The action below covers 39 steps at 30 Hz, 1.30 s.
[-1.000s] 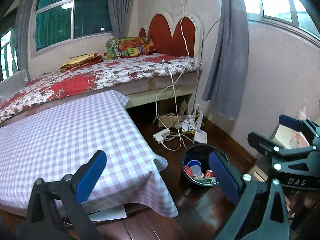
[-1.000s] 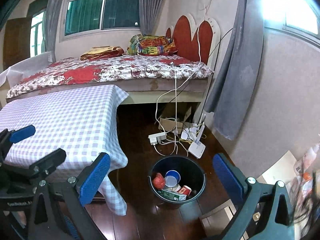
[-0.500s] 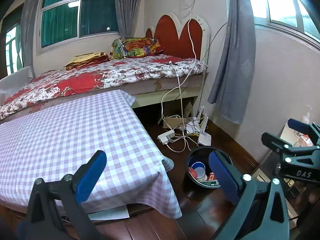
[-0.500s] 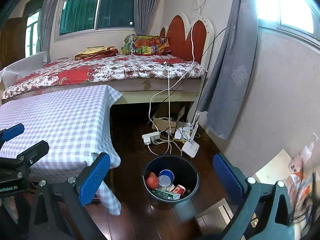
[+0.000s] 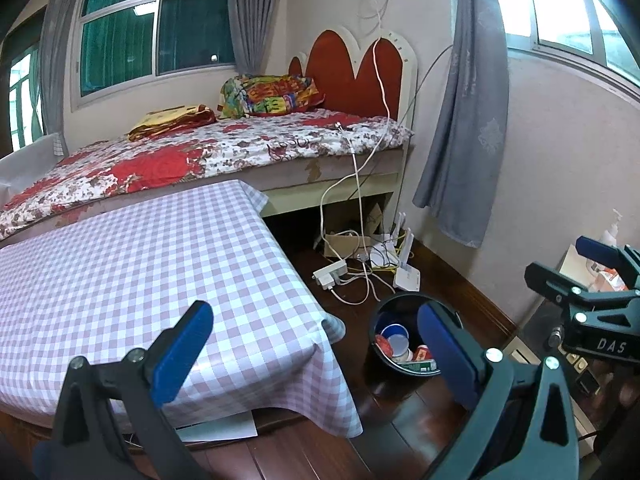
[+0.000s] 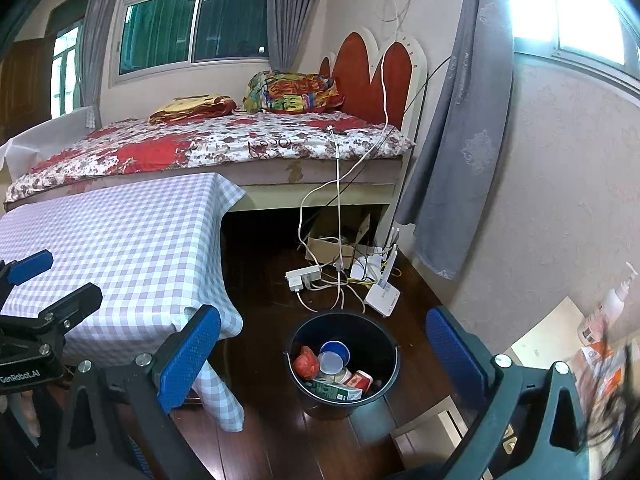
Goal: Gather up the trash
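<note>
A black bin (image 6: 343, 360) stands on the dark wood floor beside the table corner; it holds a red crumpled wrapper (image 6: 306, 363), a blue-and-white cup (image 6: 334, 357), a red cup and a green carton (image 6: 333, 390). The same bin (image 5: 394, 338) shows in the left wrist view, partly hidden by a blue fingertip. My left gripper (image 5: 316, 346) is open and holds nothing, above the table's near corner. My right gripper (image 6: 322, 354) is open and holds nothing, above the bin. Each gripper shows at the edge of the other's view.
A low table with a lilac checked cloth (image 5: 140, 264) fills the left. Behind it is a bed (image 6: 224, 144) with a red heart headboard. A power strip (image 6: 303, 277), cables and a white router (image 6: 382, 298) lie on the floor past the bin. A grey curtain (image 6: 460, 128) hangs right.
Both grippers have drawn back and risen, so the bin and table look smaller and lower in both views. Both stay open.
</note>
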{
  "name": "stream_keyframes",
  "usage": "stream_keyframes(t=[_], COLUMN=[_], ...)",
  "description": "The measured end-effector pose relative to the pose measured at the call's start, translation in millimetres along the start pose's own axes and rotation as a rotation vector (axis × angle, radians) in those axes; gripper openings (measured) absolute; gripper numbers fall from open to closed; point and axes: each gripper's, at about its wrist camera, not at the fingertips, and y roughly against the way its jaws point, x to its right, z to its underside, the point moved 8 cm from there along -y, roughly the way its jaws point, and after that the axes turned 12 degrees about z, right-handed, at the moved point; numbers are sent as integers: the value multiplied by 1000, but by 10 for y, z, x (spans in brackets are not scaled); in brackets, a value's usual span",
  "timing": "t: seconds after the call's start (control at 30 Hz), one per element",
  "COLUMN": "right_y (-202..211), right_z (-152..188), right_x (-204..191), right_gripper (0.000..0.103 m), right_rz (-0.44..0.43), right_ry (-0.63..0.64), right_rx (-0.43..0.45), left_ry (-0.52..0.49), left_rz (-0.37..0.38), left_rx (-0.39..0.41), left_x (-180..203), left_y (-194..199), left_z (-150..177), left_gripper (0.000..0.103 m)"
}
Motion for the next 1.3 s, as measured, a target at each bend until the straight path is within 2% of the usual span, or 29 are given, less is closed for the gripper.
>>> stream_keyframes(t=[1.3], right_y=[8], right_z=[27], right_x=[35], right_gripper=[103], right_rz=[5], right_ry=[-5], right_rx=[-6], left_ry=[-21], left_rz=[13], left_rx=[-7], left_x=[76], left_y=[-36], left_z=[-28], left_gripper=[103])
